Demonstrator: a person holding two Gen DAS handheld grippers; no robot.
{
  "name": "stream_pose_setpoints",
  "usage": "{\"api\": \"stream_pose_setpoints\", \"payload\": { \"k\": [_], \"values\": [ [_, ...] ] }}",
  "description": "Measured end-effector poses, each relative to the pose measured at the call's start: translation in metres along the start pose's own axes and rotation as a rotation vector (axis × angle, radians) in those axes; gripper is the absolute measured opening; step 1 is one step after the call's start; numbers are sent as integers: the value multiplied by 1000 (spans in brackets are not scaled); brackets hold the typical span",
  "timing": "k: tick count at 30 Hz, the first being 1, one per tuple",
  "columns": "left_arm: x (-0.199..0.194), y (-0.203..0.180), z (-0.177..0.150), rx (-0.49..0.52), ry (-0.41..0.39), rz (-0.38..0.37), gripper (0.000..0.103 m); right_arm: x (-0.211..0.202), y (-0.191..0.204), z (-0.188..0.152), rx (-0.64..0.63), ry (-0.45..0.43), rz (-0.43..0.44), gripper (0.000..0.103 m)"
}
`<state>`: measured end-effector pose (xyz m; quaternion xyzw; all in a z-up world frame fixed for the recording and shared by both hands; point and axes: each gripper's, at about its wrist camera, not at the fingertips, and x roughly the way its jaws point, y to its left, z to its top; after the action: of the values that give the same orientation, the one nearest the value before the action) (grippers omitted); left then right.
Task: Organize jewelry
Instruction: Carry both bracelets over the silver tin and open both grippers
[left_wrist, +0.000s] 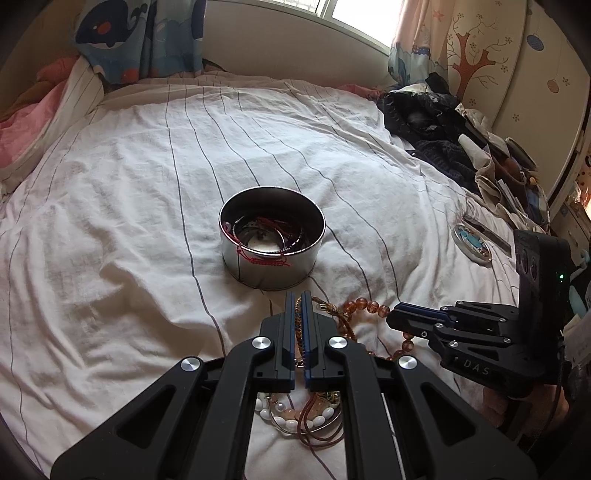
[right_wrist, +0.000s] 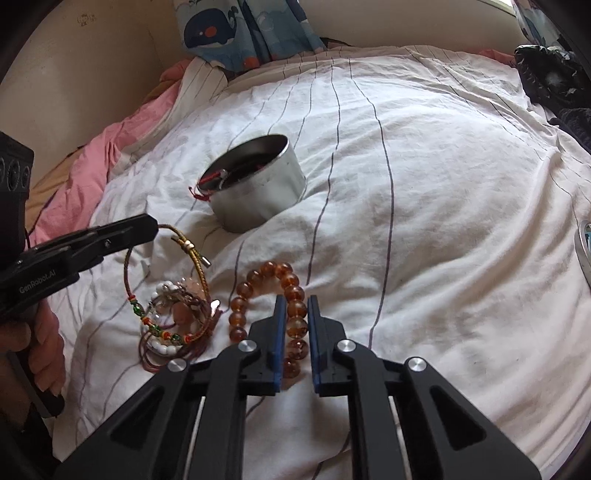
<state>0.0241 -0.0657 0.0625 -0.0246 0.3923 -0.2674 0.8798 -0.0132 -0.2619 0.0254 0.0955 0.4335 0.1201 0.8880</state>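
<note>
The left gripper (left_wrist: 298, 297), rising from the bottom centre of the left wrist view, has its blue-padded jaws pressed together on a woven gold cord bracelet (right_wrist: 184, 245). In the right wrist view this gripper enters from the left edge, and the cord loops out from its tip, one end finishing in a small metal cap. A hand (right_wrist: 37, 332) wraps the gripper's handle at the lower left of that frame.

The right gripper (right_wrist: 296, 301) comes up from the bottom centre of the right wrist view. Its jaws stand a narrow way apart, astride one side of an amber bead bracelet (right_wrist: 258, 291) lying on the bed; the beads sit between the pads, and whether the pads press on them cannot be told. In the left wrist view this gripper reaches in from the right edge, its tip just beside the amber beads.

Left of the amber bracelet in the right wrist view lies a tangled pile of jewelry (right_wrist: 173, 325): white beads, dark red cords, and a string with green and orange beads.

A round metal tin (left_wrist: 272, 238) sits open at the centre of the left wrist view on a white striped bedsheet (left_wrist: 129, 203). It holds several bracelets, and a red cord (left_wrist: 266, 261) hangs over its near rim.
</note>
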Motion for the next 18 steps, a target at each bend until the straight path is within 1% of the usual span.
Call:
{"api": "stream_pose_setpoints", "payload": {
  "k": [5, 10, 15, 18],
  "values": [
    [-18, -2, 11, -6, -65, -7, 3, -17, -2, 10, 54, -96, 58, 12],
    [-29, -5, 26, -30, -125, -20, 3, -26, -1, 17, 77, -142, 82, 12],
    [-29, -2, 47, -76, -173, -35, 3, -36, 4, 29, 74, -190, 113, 12],
    [-23, 3, 59, -106, -190, -34, 3, -45, 13, 43, 57, -228, 131, 12]
  ]
}}
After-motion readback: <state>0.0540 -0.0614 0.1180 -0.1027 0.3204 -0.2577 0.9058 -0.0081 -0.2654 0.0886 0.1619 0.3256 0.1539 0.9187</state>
